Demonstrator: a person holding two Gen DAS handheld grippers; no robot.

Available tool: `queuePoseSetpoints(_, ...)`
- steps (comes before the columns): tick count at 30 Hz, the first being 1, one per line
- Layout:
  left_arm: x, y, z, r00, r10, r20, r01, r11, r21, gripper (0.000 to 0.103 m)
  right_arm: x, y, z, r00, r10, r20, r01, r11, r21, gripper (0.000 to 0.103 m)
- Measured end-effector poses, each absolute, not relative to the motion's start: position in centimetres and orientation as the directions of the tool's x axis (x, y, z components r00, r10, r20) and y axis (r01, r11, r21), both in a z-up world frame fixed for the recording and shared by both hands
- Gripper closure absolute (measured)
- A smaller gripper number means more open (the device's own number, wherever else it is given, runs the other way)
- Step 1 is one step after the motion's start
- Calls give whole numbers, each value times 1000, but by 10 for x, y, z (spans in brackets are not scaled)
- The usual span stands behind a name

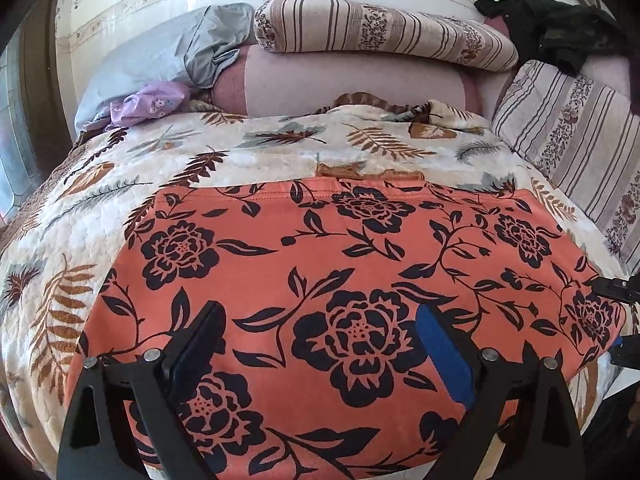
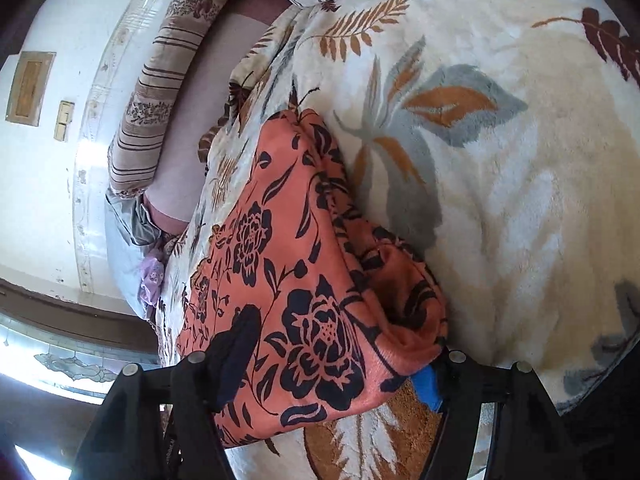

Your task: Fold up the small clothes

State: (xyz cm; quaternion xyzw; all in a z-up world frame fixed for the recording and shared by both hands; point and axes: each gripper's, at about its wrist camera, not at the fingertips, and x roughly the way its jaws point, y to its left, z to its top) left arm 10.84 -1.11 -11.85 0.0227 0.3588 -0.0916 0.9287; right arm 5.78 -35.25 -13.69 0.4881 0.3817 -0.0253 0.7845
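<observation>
left wrist view: the orange flowered garment (image 1: 320, 280) lies spread flat on the leaf-print blanket (image 1: 240, 152) covering the bed, and the left gripper (image 1: 320, 332) hangs over its near part with both fingers spread wide, gripping nothing. right wrist view: the right gripper (image 2: 340, 360) is turned sideways at the garment's edge, fingers apart, with the cloth bunched between them but not pinched. striped pillows (image 1: 384, 32) and a lilac cloth (image 1: 152, 102) sit near the headboard
</observation>
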Motion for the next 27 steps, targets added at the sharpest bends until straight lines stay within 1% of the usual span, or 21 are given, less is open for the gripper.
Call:
queuePoseSetpoints(1, 104, -9, -113, 749, -160, -643, 184, 983, -31, 7, 61, -350, -132, 702, 322, -635, 402, 557, 727, 37)
queuePoseSetpoints(2, 99, -7, -105, 778, -161, -607, 177, 984, -35, 7, 64, -347, -128, 691, 306, -655, 396, 598, 697, 60)
queuePoseSetpoints(3, 95, -4, -99, 805, -153, -574, 166, 986, -30, 7, 67, -344, -124, 677, 284, -679, 399, 634, 663, 72)
queuePoseSetpoints(4, 94, -3, -96, 818, -134, -559, 151, 988, -15, 7, 70, -343, -122, 667, 268, -695, 403, 655, 639, 76)
queuePoseSetpoints(5, 97, -4, -99, 810, -107, -576, 139, 990, 11, 7, 71, -343, -125, 658, 268, -704, 410, 656, 634, 76)
queuePoseSetpoints(7, 117, -13, -127, 703, -38, -710, 148, 985, 94, 7, 74, -346, -134, 637, 268, -723, 438, 646, 625, 74)
queuePoseSetpoints(8, 127, -16, -147, 622, -13, -783, 166, 979, 115, 7, 74, -349, -138, 646, 274, -713, 445, 624, 643, 74)
queuePoseSetpoints(10, 124, -10, -146, 656, -42, -754, 138, 988, 65, 7, 75, -350, -139, 646, 268, -715, 458, 613, 644, 74)
queuePoseSetpoints(12, 126, -6, -138, 629, -86, -772, 158, 987, 18, 7, 87, -339, -122, 615, 210, -760, 435, 713, 549, 75)
queuePoseSetpoints(13, 126, -1, -133, 636, -112, -763, 152, 988, -19, 7, 92, -330, -109, 613, 176, -770, 413, 759, 503, 88)
queuePoseSetpoints(14, 125, 7, -129, 646, -133, -751, 129, 990, -64, 7, 98, -320, -92, 617, 145, -773, 388, 799, 460, 90)
queuePoseSetpoints(17, 127, 43, -113, 673, -224, -705, 58, 966, -252, 7, 111, -275, -26, 700, 138, -701, 241, 878, 414, 90)
queuePoseSetpoints(19, 130, 71, -102, 702, -255, -665, 8, 937, -350, 7, 115, -231, 11, 741, 187, -645, 113, 912, 394, 90)
queuePoseSetpoints(21, 135, 99, -94, 721, -280, -634, -40, 896, -441, 7, 115, -185, 31, 755, 239, -611, -7, 934, 358, 90)
queuePoseSetpoints(23, 139, 130, -93, 720, -335, -608, -74, 834, -547, 7, 114, -140, 32, 740, 300, -602, -110, 937, 331, 90)
queuePoseSetpoints(24, 143, 145, -95, 713, -367, -597, -93, 795, -600, 7, 115, -119, 24, 719, 325, -614, -153, 936, 317, 90)
queuePoseSetpoints(25, 146, 159, -99, 706, -395, -588, -118, 753, -648, 7, 118, -101, 11, 692, 342, -635, -179, 934, 308, 90)
queuePoseSetpoints(27, 150, 183, -110, 694, -420, -585, -186, 680, -709, 7, 130, -76, -32, 597, 376, -708, -188, 924, 332, 90)
